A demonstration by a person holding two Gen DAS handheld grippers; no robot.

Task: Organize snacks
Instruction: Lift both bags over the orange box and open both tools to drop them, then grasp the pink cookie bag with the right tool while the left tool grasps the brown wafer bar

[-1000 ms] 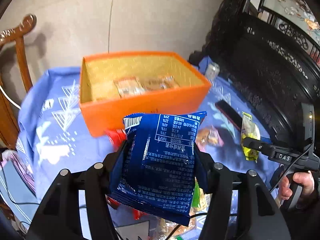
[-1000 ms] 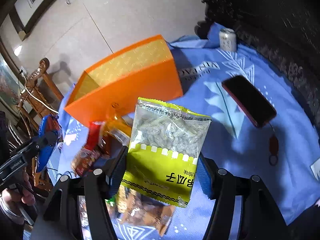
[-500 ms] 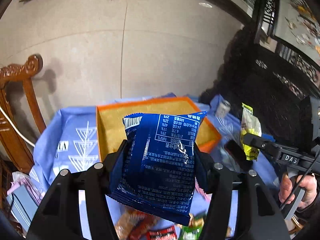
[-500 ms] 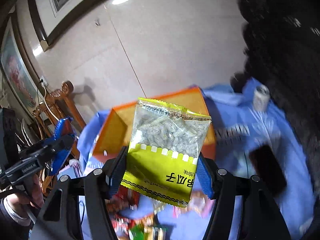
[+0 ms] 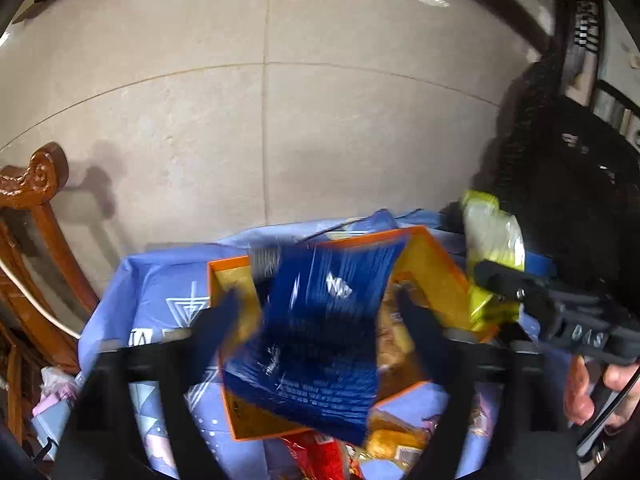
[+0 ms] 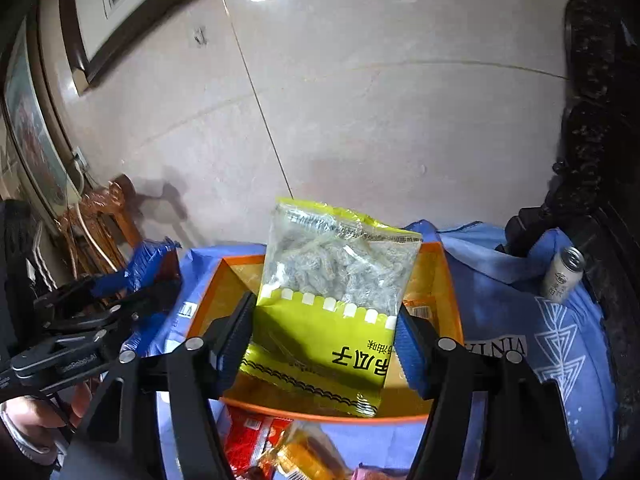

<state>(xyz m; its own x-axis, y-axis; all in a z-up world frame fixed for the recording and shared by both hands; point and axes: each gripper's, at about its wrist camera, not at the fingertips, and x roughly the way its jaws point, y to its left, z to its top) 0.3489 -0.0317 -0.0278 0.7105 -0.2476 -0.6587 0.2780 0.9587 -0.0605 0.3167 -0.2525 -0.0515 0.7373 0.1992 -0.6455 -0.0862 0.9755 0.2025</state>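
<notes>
Left tongs [image 5: 320,320]: jaws spread wide, having just been opening. The blue snack packet [image 5: 320,328] hangs between them, blurred and tilted, with clear gaps to both fingers [image 5: 218,320]; no pad presses on it. Directly beyond and below the packet lies the orange box [image 5: 430,256], open-topped, with a brownish wrapped snack [image 5: 390,336] on its yellow floor. Nearer the camera than the box, under the tongs, loose red and orange packets [image 5: 316,452] lie on the blue cloth [image 5: 160,280].

Right tongs [image 6: 324,332]: jaws apart, likewise just opened further. The yellow-green seed packet [image 6: 332,300] stands upright between the blue pads [image 6: 410,352]. The left pad appears to meet the packet's edge, while a narrow gap shows at the right pad; the packet is not clamped. It sits above the near wall and interior of the same orange box [image 6: 450,280]. Below the tongs, red and orange snacks [image 6: 280,444] rest on the cloth outside the box.

To the right of the right tongs, well apart, a pale drinks can [image 6: 562,276] stands upright on the cloth beside dark carved furniture [image 6: 592,160]. To the left of the left tongs, a carved wooden chair [image 5: 32,208] stands against the tiled wall [image 5: 280,120]. Each view shows the other tongs at its edge, gripped by a hand [image 5: 592,392].
</notes>
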